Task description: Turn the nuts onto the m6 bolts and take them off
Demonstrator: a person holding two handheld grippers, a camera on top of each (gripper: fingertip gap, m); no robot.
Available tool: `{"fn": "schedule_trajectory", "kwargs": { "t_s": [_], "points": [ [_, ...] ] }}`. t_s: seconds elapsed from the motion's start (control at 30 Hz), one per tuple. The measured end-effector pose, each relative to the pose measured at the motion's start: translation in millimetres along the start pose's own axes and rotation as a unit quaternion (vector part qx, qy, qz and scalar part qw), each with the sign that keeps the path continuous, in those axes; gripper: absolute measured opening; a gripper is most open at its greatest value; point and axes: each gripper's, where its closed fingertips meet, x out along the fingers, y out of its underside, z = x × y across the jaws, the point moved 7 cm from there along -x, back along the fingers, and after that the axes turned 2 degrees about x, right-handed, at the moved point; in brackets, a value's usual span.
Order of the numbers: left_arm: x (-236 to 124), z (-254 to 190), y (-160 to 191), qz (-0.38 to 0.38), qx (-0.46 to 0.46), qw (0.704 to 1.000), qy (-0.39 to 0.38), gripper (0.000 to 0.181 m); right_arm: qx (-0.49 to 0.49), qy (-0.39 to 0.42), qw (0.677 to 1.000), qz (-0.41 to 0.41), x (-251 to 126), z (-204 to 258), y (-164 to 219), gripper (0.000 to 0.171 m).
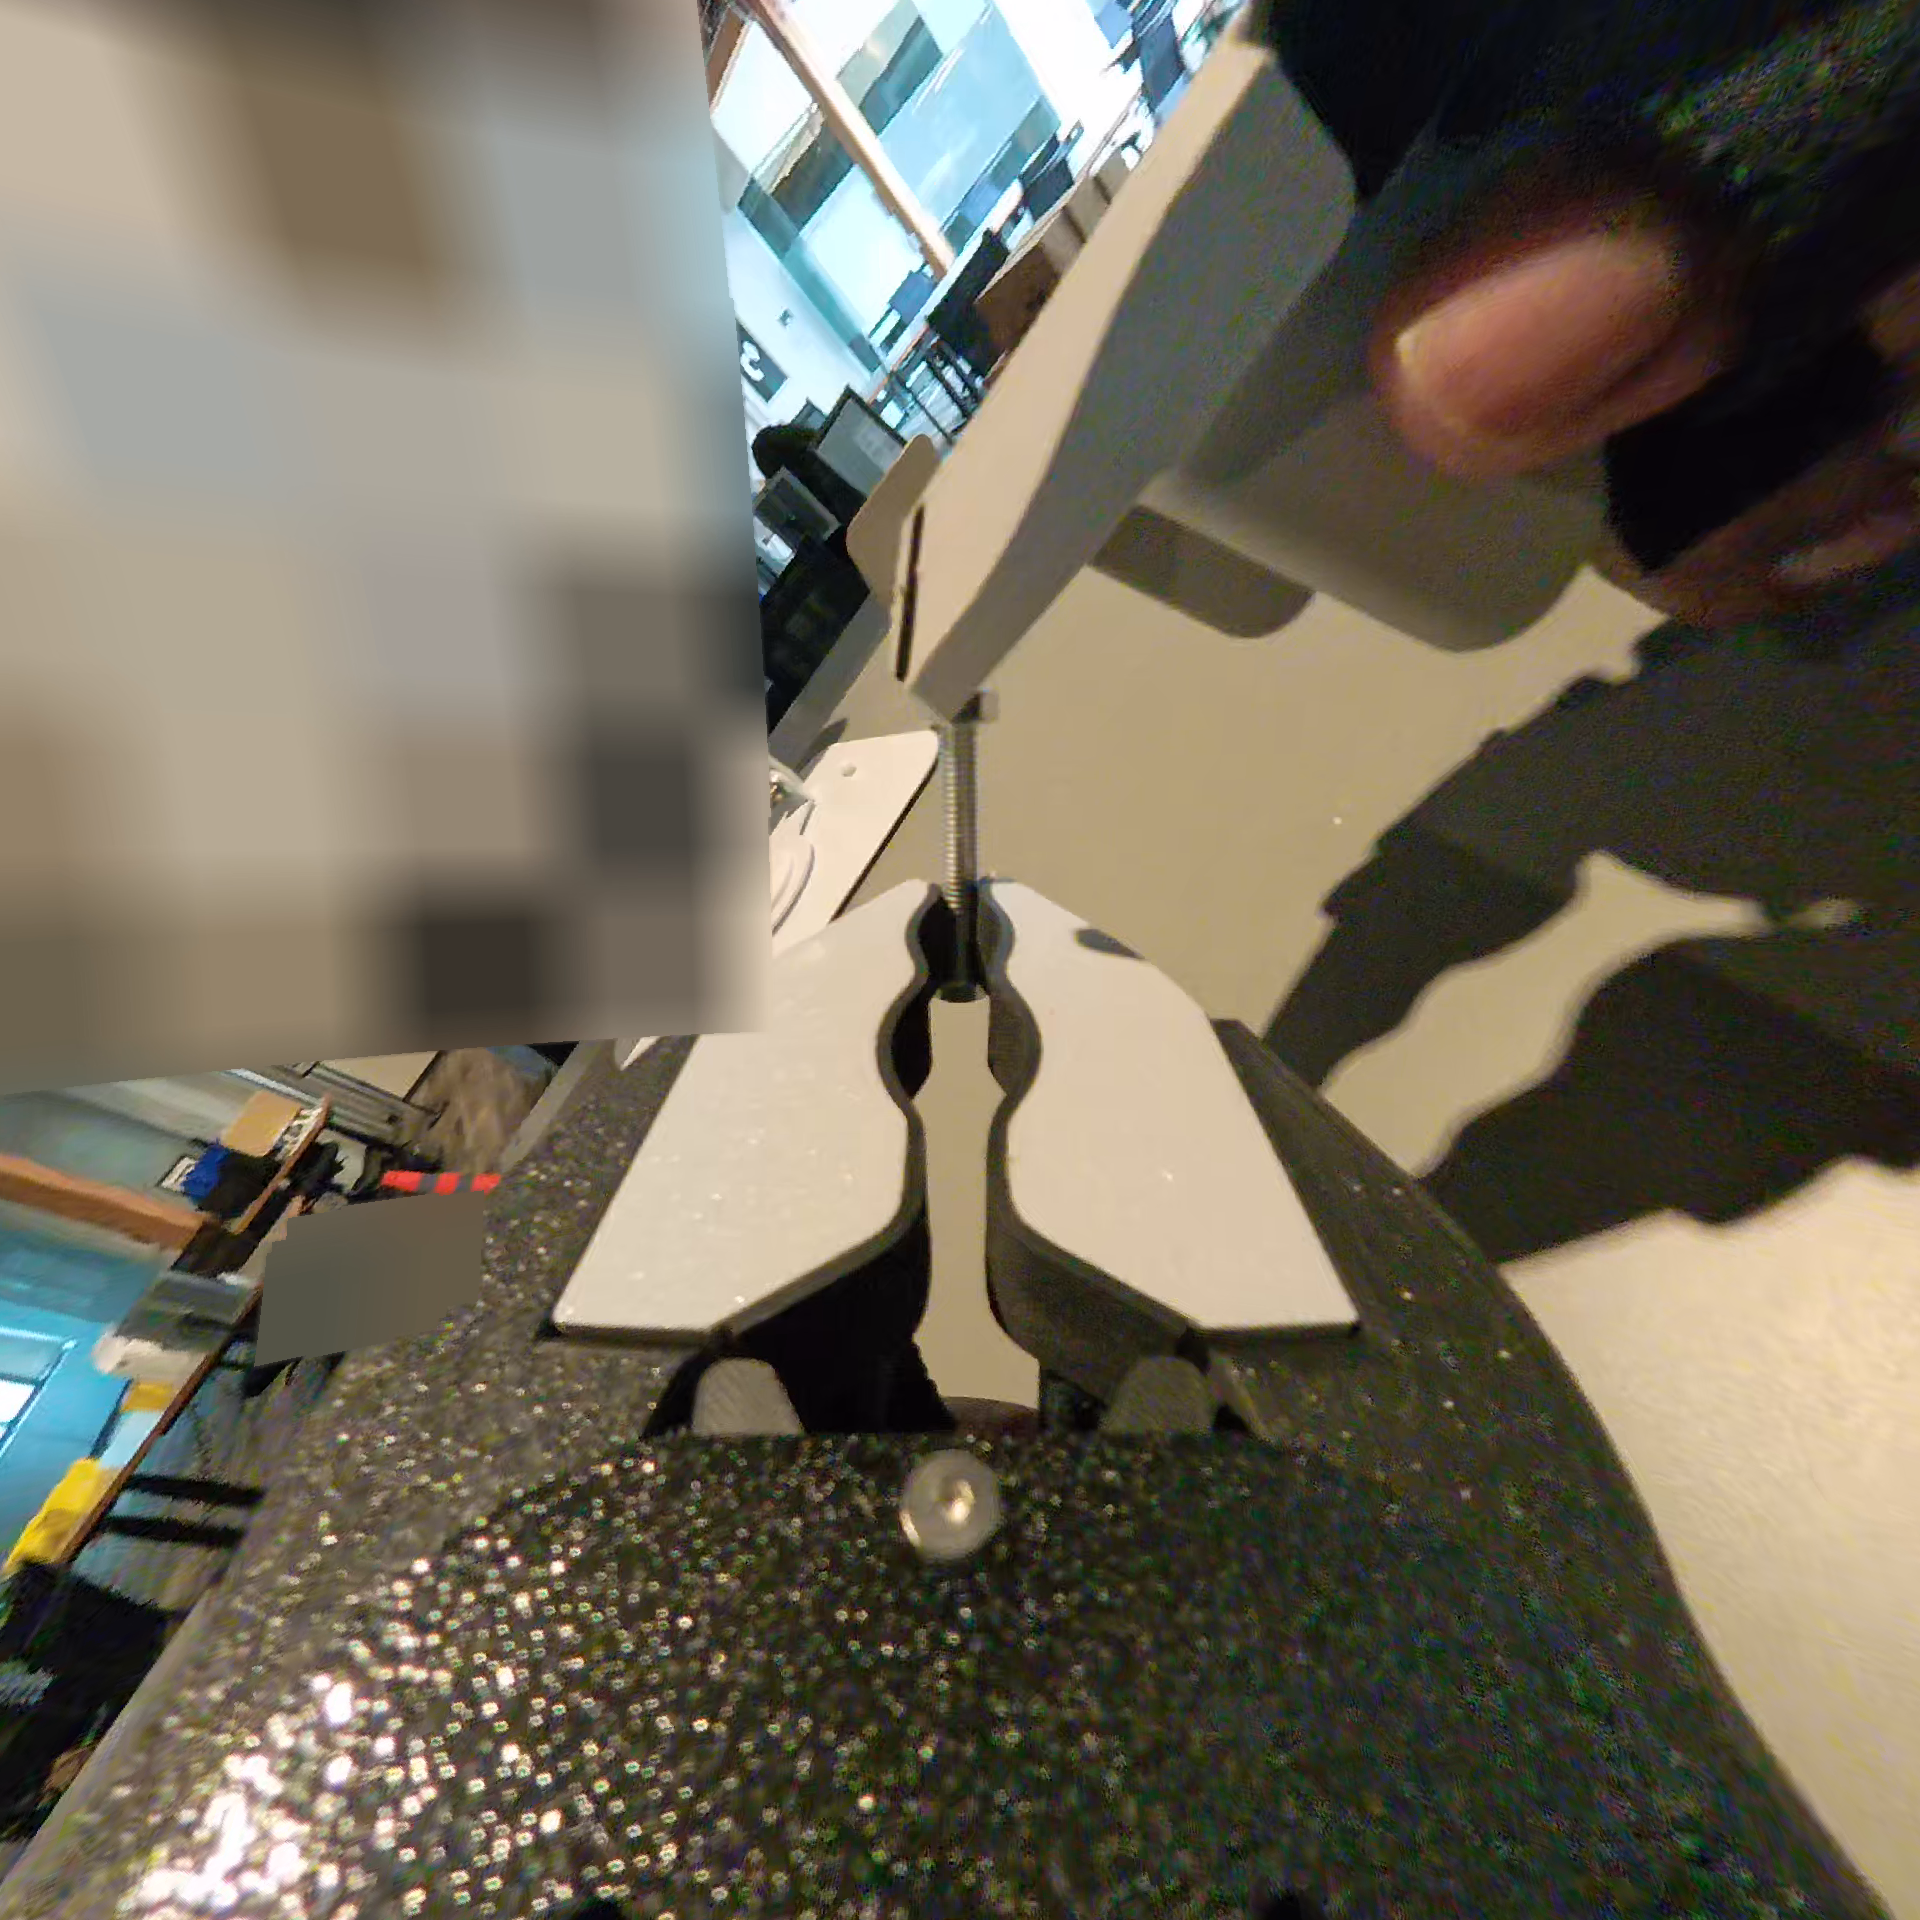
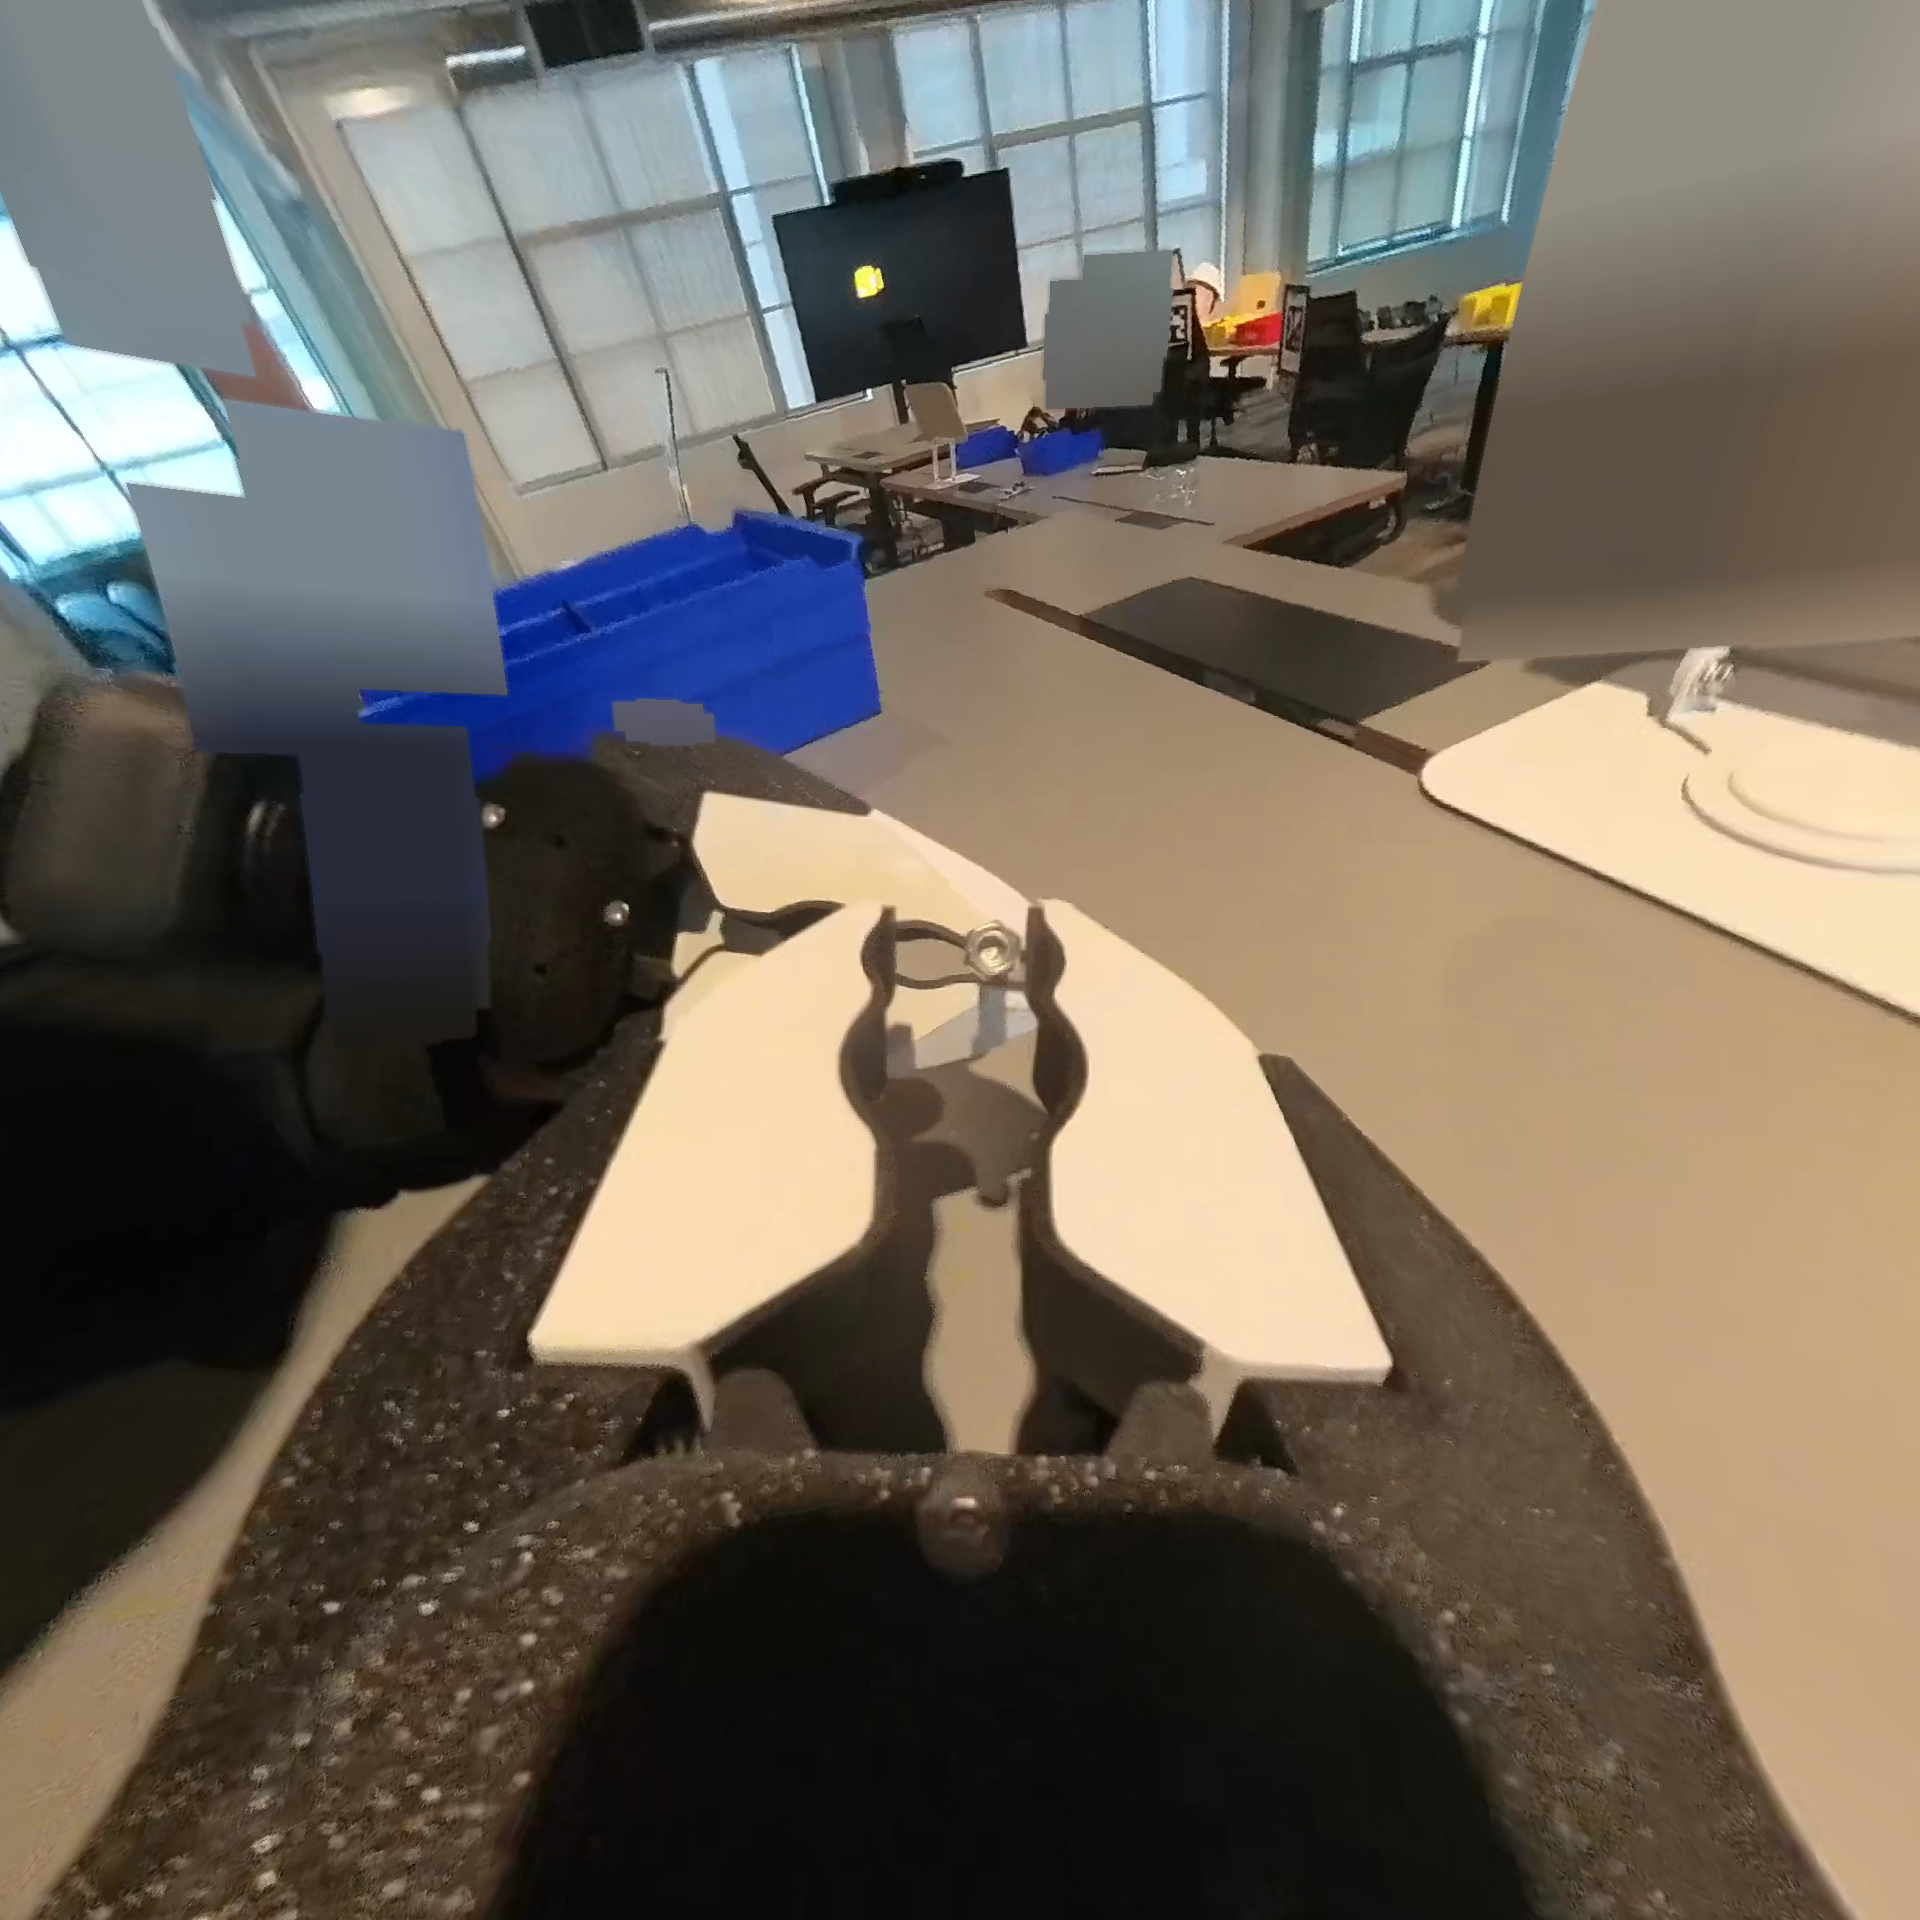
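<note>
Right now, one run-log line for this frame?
left gripper: shut on bolt | right gripper: shut on nut | nut at bolt's far end | step: turning, direction unclear

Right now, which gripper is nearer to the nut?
The right. The right gripper holds the nut between its fingertips, at the top end of the bolt. The left gripper grips that bolt's lower end, away from the nut.

text: none legible | labels: none | signs: unreadable, far off
</note>
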Motion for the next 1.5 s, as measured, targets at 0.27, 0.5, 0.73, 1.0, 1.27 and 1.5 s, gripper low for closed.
{"fn": "schedule_trajectory", "kwargs": {
  "t_s": [0.27, 0.5, 0.73, 1.0, 1.27, 1.5],
  "points": [
    [-1.0, -4.4, 1.0, -0.009, 0.03, 0.999, 0.036, 0.005, -0.208, -0.028, 0.975, 0.076, -15.9, -0.4, -1.1, 0.024],
    [-3.8, -12.1, 0.2, -0.009, 0.106, 0.993, 0.06, 0.005, -0.274, -0.045, 0.952, 0.13, -18.0, 2.1, 8.2, 0.025],
    [-4.9, -14.9, -1.7, 0.0, 0.148, 0.988, 0.054, 0.005, -0.27, -0.03, 0.949, 0.162, -6.9, 7.5, 15.9, 0.011],
    [-4.6, -5.7, 1.0, 0.058, 0.238, 0.969, -0.023, 0.005, -0.08, 0.033, 0.984, 0.153, 7.0, 2.2, 14.0, 0.011],
    [-4.0, -3.1, 2.9, 0.051, 0.172, 0.984, -0.012, 0.005, 0.024, -0.031, 0.994, 0.102, 4.3, -4.9, 11.1, 0.029],
    [-5.3, -3.7, 3.5, 0.036, 0.141, 0.989, 0.013, 0.005, -0.179, -0.007, 0.976, 0.127, -5.5, -0.3, 8.1, 0.031]
  ]
}}
